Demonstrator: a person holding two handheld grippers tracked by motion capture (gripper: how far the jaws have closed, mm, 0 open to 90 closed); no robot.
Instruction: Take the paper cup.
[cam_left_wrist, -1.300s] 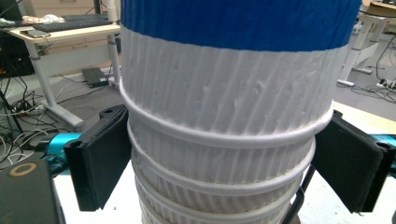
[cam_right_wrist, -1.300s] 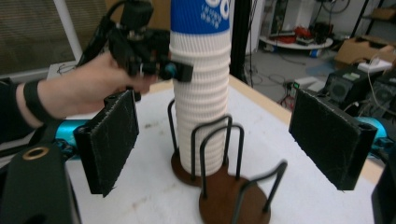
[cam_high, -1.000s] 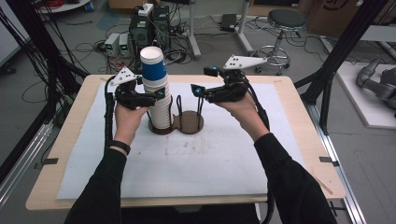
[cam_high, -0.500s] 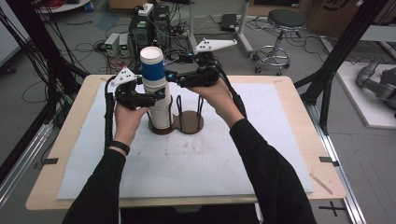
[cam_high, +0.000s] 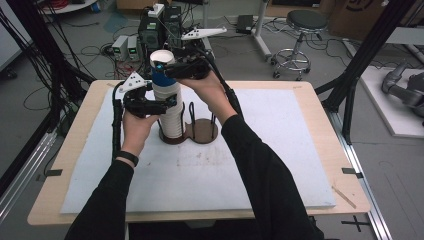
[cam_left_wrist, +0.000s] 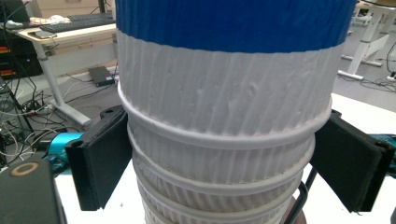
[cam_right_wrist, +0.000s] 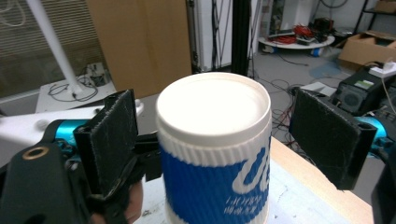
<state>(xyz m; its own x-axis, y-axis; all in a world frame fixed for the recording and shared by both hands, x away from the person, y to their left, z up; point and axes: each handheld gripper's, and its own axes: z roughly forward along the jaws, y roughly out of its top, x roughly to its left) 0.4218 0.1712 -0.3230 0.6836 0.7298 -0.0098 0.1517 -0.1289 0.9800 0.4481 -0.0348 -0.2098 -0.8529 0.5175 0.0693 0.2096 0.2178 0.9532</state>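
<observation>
My left claw (cam_high: 167, 103) pinches the white cup stack (cam_left_wrist: 224, 154) standing in its holder (cam_high: 200, 134) on the desk – my right claw (cam_right_wrist: 212, 135), spread around the blue top cup (cam_right_wrist: 219, 182), could lift several stuck cups or tip the stack.

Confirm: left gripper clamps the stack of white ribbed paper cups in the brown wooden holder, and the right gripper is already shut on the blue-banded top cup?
Not quite. The right gripper is open: in the right gripper view its pads stand clear of the blue-banded top cup. The left gripper does clamp the stack of white ribbed paper cups in the brown wooden holder.
</observation>
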